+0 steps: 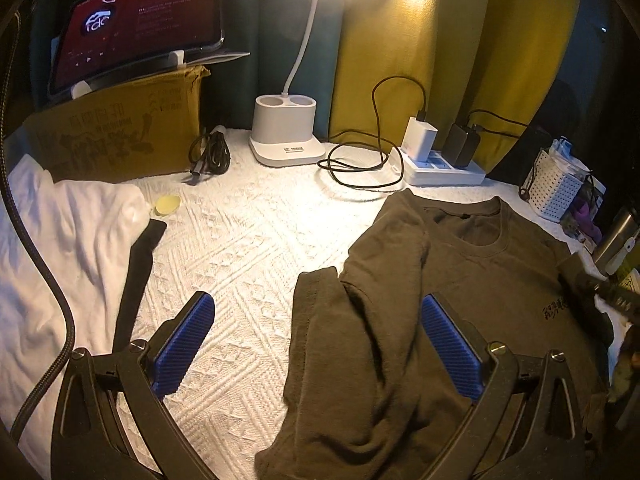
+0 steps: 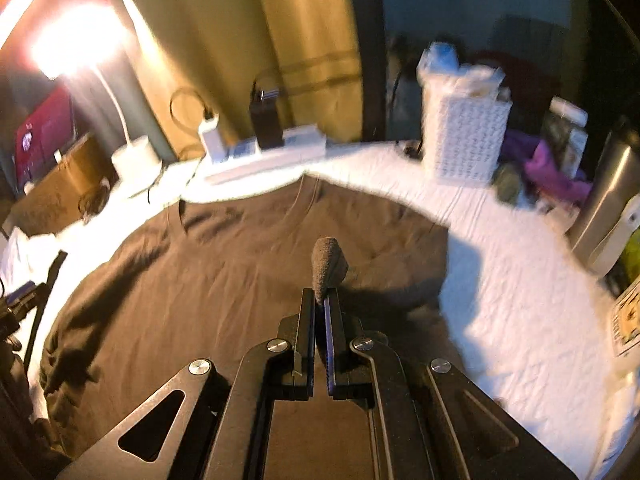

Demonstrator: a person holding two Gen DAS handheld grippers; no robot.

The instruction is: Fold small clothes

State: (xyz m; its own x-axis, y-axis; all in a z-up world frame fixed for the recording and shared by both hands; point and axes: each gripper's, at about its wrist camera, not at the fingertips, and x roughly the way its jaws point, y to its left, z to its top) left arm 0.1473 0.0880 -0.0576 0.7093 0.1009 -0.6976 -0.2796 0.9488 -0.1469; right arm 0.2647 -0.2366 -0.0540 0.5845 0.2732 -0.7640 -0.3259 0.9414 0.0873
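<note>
An olive-brown T-shirt [image 1: 492, 280] lies on the white textured cover, collar toward the far curtain, with its left side folded inward over the body. My left gripper [image 1: 318, 302] hovers open above the shirt's left edge. Its blue pads [image 1: 450, 344] stand wide apart, the right one over the folded cloth, and nothing is pinched between them. In the right wrist view my right gripper [image 2: 320, 294] is shut on a pinch of the T-shirt [image 2: 200, 280], and a tuft of the cloth sticks out past its tips. That view is blurred by motion.
A white garment [image 1: 60, 240] and a black strap [image 1: 136, 272] lie at the left. Along the back stand a cardboard box [image 1: 120, 132] with a tablet, a lamp base [image 1: 286, 136] and a power strip [image 1: 444, 168] with cables. A white basket [image 1: 556, 188] and a steel flask [image 2: 612, 196] stand at the right.
</note>
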